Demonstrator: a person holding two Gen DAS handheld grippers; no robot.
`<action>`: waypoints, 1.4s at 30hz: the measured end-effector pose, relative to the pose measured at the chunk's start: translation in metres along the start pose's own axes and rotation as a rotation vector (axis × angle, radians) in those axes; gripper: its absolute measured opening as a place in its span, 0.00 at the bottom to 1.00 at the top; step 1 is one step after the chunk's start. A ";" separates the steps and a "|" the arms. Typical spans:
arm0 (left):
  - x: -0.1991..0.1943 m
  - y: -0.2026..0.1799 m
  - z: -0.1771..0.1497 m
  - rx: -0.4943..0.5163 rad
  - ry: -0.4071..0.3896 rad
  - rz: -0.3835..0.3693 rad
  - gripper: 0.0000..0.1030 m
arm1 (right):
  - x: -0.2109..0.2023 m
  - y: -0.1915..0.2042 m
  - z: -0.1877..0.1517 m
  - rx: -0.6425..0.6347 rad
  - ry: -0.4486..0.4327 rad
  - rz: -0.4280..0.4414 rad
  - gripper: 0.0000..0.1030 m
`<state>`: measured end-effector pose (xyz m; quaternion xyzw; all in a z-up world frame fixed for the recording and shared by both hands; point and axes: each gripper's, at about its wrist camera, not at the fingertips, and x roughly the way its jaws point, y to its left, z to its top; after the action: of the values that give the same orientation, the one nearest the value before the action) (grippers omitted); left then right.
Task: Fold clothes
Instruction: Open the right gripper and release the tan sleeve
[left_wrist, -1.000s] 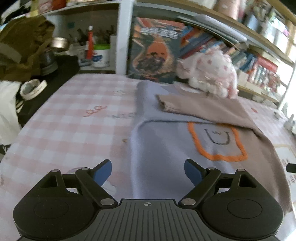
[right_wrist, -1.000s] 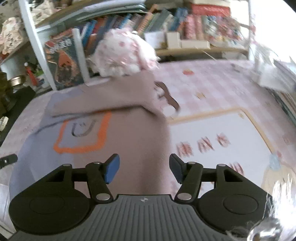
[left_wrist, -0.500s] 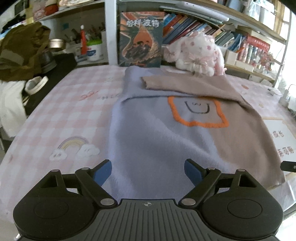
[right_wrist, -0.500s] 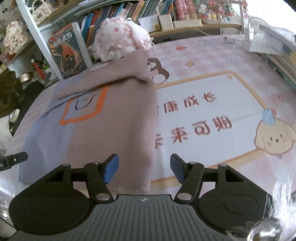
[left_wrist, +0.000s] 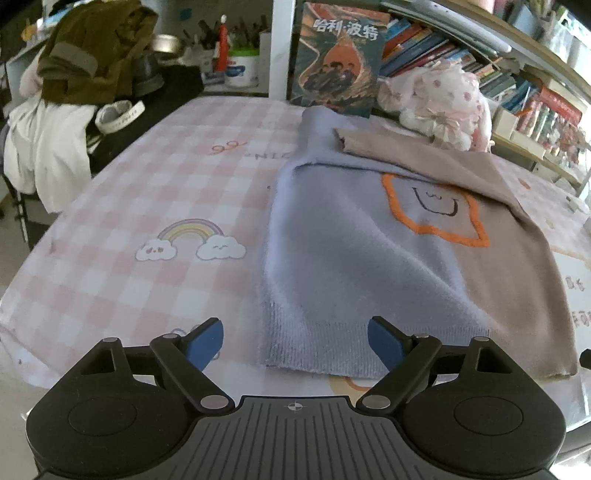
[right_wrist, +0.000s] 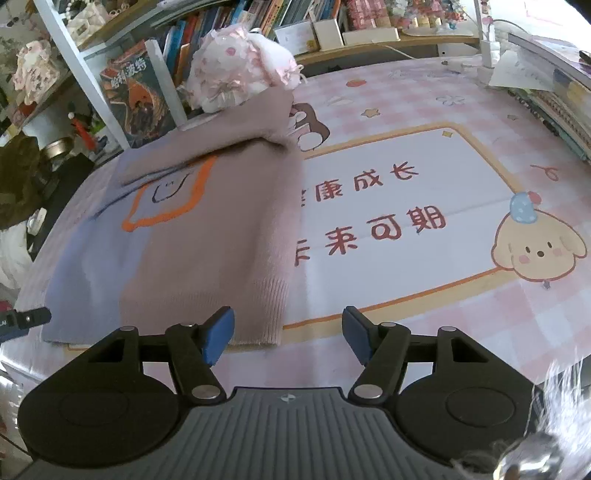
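— What is the sweater (left_wrist: 369, 258) looking like?

— Fuzzy knit, half lavender, half taupe, lying flat on the pink checked tablecloth (left_wrist: 147, 192), sleeves folded across, ribbed hem nearest. An orange outline (right_wrist: 166, 199) is framing a stitched smile.

— Any writing?

— The cloth's panel is showing upside-down red Chinese characters (right_wrist: 369, 206).

— And the grippers?

— The left gripper (left_wrist: 295, 343) and right gripper (right_wrist: 288, 334) are both gaping wide, gripping nothing, at the hem corners.
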<state>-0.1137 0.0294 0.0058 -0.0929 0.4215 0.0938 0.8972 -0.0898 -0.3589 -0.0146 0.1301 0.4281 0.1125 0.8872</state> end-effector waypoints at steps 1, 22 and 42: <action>0.000 0.002 0.000 -0.012 -0.003 -0.002 0.84 | 0.000 0.000 0.001 0.003 -0.002 0.001 0.61; 0.033 0.040 0.014 -0.141 0.058 -0.056 0.30 | 0.033 0.027 0.019 -0.040 0.031 -0.090 0.32; 0.031 0.036 0.029 -0.104 0.054 -0.165 0.16 | 0.031 0.033 0.034 0.061 0.000 0.025 0.16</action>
<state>-0.0816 0.0743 -0.0028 -0.1761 0.4311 0.0389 0.8841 -0.0469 -0.3230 -0.0057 0.1626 0.4299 0.1103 0.8813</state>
